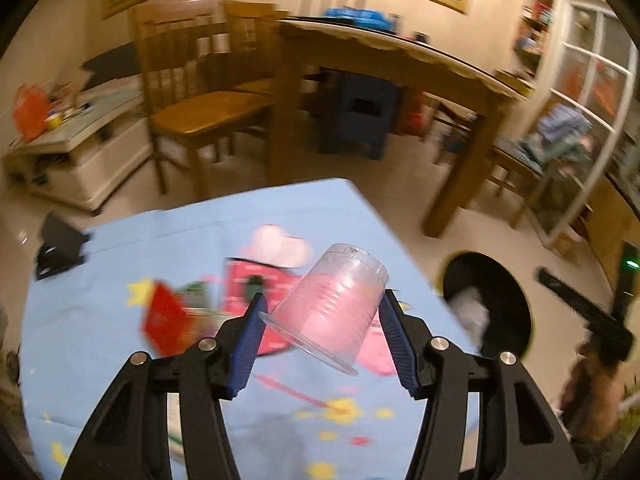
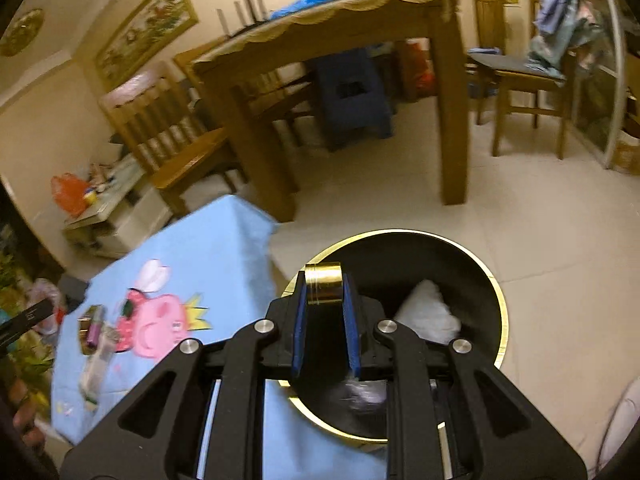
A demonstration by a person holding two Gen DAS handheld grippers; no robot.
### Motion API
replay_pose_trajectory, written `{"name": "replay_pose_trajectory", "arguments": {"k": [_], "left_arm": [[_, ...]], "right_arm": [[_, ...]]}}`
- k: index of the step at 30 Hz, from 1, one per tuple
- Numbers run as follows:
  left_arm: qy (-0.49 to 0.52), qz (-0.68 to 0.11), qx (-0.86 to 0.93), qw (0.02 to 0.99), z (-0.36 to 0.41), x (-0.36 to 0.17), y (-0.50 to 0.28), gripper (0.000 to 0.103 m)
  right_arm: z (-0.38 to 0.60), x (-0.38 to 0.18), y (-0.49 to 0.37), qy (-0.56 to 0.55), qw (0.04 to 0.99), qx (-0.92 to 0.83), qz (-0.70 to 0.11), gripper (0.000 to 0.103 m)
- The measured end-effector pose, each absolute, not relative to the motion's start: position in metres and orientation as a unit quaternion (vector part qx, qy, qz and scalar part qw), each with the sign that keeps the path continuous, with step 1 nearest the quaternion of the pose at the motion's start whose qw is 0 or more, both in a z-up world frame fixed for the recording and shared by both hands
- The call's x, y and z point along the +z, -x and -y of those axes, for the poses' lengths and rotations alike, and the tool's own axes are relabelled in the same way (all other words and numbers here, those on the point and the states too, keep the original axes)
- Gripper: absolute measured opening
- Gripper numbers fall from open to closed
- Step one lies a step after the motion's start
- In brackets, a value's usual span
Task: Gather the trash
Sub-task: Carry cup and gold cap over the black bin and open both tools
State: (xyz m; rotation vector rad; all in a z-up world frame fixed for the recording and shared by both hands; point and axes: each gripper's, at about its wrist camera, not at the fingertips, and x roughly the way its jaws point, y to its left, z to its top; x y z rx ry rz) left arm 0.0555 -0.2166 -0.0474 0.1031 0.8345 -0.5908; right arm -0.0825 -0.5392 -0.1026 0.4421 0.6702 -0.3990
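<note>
A gold cap (image 2: pixel 323 283) is held by the right gripper (image 2: pixel 324 308) directly above the bin (image 2: pixel 496 280). A cup (image 1: pixel 332 304), tilted, is clamped in the left gripper (image 1: pixel 320 316) over the desk (image 1: pixel 120 248), the bin to its right.

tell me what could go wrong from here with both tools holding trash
The clear plastic cup sits tilted between the left tool fingers, apparently pinched only at its sides, so it could slip or crush and fall onto the blue tablecloth. The right tool holds a gold cap near the black bin's rim; released here, it might bounce out.

Both wrist views angled down, sharing blue cloth (image 1: pixel 200 240), bin (image 2: pixel 496 280).
</note>
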Motion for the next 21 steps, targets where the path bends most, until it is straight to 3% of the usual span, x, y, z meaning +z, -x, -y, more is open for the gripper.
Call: {"name": "replay_pose_trajectory", "arguments": {"k": [2,3,6,7,8,17,21], "left_arm": [[-0.065,-0.397,-0.299,0.865,0.244,-0.050,-0.041,0.055],[-0.072,-0.397,-0.305,0.863,0.253,-0.053,-0.035,0.055],[-0.094,-0.403,-0.319,0.853,0.289,-0.064,-0.025,0.055],[-0.101,-0.405,-0.323,0.849,0.301,-0.068,-0.022,0.055],[-0.106,-0.407,-0.326,0.847,0.310,-0.071,-0.021,0.055],[-0.165,-0.415,-0.367,0.816,0.410,-0.107,-0.006,0.056],[-0.193,-0.414,-0.376,0.806,0.450,-0.121,-0.003,0.056]], "right_arm": [[0.548,-0.121,0.085,-0.211,0.889,-0.229,-0.334,0.038],[0.555,-0.132,0.089,-0.217,0.881,-0.245,-0.342,0.064],[0.574,-0.131,0.110,-0.260,0.880,-0.257,-0.303,0.071],[0.578,-0.127,0.117,-0.264,0.882,-0.267,-0.286,0.087],[0.580,-0.124,0.125,-0.265,0.881,-0.285,-0.269,0.095],[0.618,-0.126,0.169,-0.342,0.839,-0.361,-0.221,0.098],[0.622,-0.104,0.187,-0.308,0.838,-0.412,-0.179,0.098]]}}
